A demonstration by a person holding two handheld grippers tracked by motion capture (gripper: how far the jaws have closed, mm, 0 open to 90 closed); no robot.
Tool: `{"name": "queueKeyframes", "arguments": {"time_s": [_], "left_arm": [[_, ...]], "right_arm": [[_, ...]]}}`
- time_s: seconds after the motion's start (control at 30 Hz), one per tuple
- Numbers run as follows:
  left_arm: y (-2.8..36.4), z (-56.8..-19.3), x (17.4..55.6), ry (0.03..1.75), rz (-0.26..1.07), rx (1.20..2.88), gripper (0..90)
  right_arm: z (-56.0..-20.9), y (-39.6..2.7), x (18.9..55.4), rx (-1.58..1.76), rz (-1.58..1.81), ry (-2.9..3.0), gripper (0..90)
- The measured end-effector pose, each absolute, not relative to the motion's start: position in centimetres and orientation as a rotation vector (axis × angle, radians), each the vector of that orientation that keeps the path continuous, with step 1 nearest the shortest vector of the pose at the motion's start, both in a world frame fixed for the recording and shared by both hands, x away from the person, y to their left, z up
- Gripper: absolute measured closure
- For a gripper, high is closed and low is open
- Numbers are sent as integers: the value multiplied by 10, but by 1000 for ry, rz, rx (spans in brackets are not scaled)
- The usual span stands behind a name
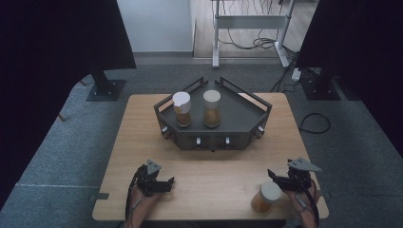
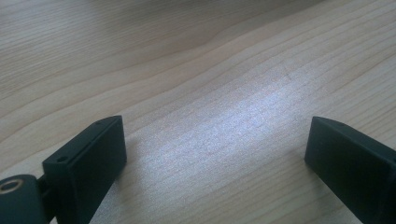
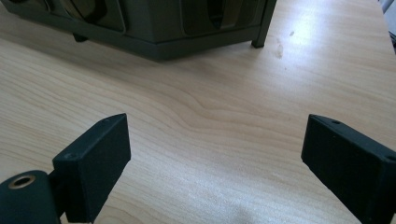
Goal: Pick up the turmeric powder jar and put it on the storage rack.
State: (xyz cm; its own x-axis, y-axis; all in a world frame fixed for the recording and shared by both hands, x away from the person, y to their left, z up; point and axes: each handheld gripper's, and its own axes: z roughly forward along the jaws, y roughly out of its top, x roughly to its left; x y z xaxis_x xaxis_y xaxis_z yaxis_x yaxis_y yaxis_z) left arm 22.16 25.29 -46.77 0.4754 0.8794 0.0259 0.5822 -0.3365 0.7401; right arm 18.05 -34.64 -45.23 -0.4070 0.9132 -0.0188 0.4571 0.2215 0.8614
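Note:
A dark grey corner-shaped tray (image 1: 244,124) stands at the back middle of the wooden table (image 1: 142,142). Two white-lidded jars of brownish contents stand upright on it, one on the left (image 1: 182,109) and one on the right (image 1: 212,109). A third such jar (image 1: 266,197) stands near the front right edge, just beside my right gripper (image 1: 274,176). The right gripper (image 3: 217,123) is open with only bare wood between its jaws, and the tray's base (image 3: 159,28) lies ahead of it. My left gripper (image 1: 167,183) rests at the front left, open (image 2: 215,126) over bare table.
Grey carpet surrounds the table. Black stands sit on the floor at back left (image 1: 105,88) and back right (image 1: 321,85). A white desk frame (image 1: 249,21) and loose cables (image 1: 313,124) lie beyond. Bare wood stretches between the two grippers.

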Motion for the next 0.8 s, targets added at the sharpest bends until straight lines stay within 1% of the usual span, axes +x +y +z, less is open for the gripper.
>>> {"name": "queueKeyframes", "arguments": {"time_s": [0.8], "left_arm": [[253,-468,222,1206,565,2050,49]], "right_arm": [[-428,-351,166,1188,1164,1895,76]]}}
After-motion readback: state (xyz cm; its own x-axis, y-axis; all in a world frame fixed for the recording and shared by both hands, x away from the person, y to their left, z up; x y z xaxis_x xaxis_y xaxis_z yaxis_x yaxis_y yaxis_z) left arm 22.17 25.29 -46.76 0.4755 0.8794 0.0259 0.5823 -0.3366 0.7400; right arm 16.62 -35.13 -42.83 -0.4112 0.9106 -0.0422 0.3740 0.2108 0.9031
